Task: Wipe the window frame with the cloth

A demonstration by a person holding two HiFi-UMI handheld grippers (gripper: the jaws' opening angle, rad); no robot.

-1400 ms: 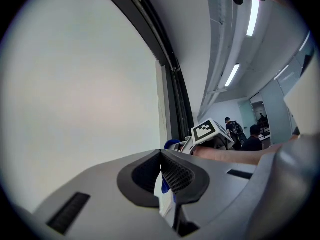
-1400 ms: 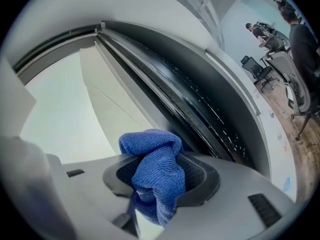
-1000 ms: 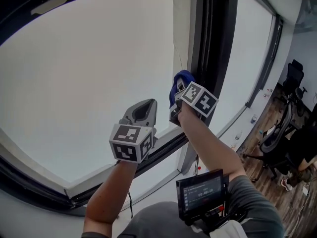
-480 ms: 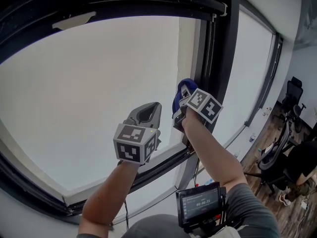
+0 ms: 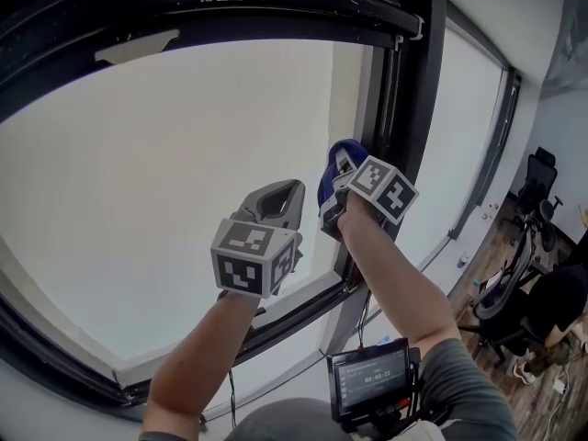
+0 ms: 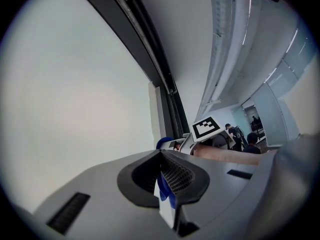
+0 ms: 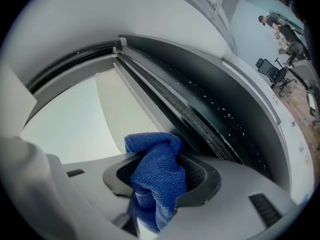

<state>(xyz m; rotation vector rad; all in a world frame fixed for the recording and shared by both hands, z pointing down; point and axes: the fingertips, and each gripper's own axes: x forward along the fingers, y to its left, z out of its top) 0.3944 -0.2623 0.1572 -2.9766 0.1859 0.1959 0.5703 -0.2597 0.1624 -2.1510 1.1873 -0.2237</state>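
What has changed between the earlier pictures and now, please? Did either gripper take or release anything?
The right gripper, with the blue terry cloth clamped in it, moved a little up along the black vertical window frame, toward its top corner. The left gripper rose beside it. Nothing was taken or released. Unchanged: cloth in the right jaws, left jaws together and empty.

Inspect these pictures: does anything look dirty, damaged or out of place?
White specks, likely dust, dot the dark window frame beside the blue cloth clamped in the right gripper. Nothing else stands out.
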